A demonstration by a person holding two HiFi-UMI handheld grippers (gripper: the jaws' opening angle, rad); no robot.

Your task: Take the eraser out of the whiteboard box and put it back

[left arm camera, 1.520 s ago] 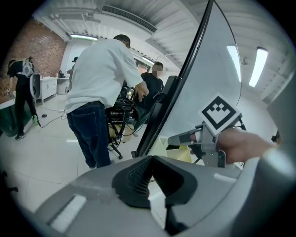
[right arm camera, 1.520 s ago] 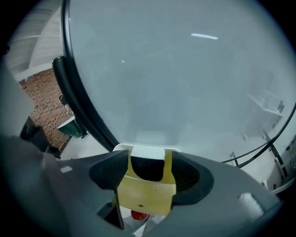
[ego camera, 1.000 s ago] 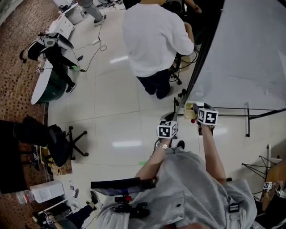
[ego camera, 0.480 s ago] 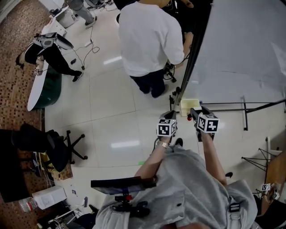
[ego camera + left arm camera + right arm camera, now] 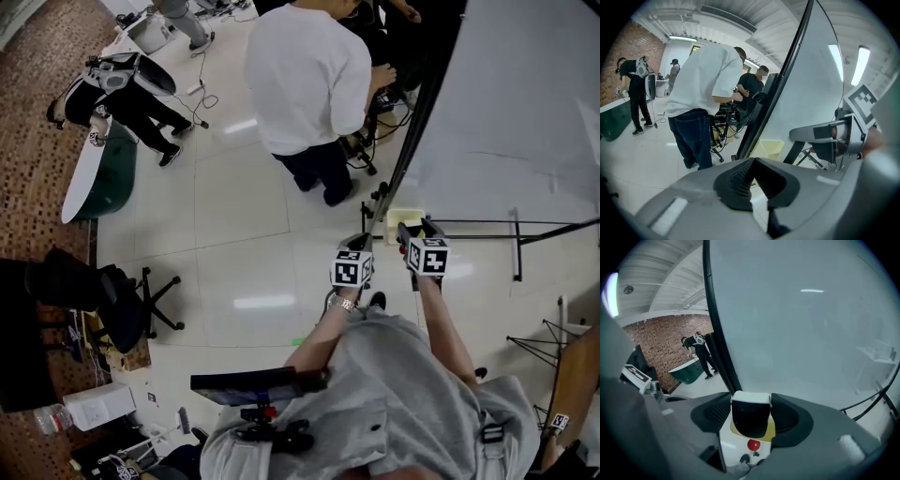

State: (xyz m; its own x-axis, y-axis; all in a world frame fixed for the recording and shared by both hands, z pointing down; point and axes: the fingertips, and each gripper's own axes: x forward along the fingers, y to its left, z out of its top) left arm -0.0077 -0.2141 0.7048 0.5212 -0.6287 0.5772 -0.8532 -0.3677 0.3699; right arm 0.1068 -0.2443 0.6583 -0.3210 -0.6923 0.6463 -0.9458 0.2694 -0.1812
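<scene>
My right gripper (image 5: 751, 405) is shut on the eraser (image 5: 751, 418), a black block with a white top, upright between the jaws. Just below it lies the pale yellow whiteboard box (image 5: 765, 432). In the head view this box (image 5: 403, 221) hangs at the whiteboard's (image 5: 506, 112) lower left corner, with the right gripper (image 5: 413, 231) right at it. My left gripper (image 5: 360, 244) hovers beside it on the left; its jaws (image 5: 753, 162) are shut and hold nothing. The left gripper view shows the box (image 5: 771, 148) ahead and the right gripper (image 5: 833, 138) to the right.
A person in a white shirt (image 5: 314, 84) stands bent over close to the whiteboard's black left edge (image 5: 412, 141). The stand's legs (image 5: 516, 246) spread over the floor at right. An office chair (image 5: 141, 300) and a green table (image 5: 94, 178) are at left.
Both grippers have stayed near the box, the right one shifting slightly lower and left. The person in black by the green table has moved.
</scene>
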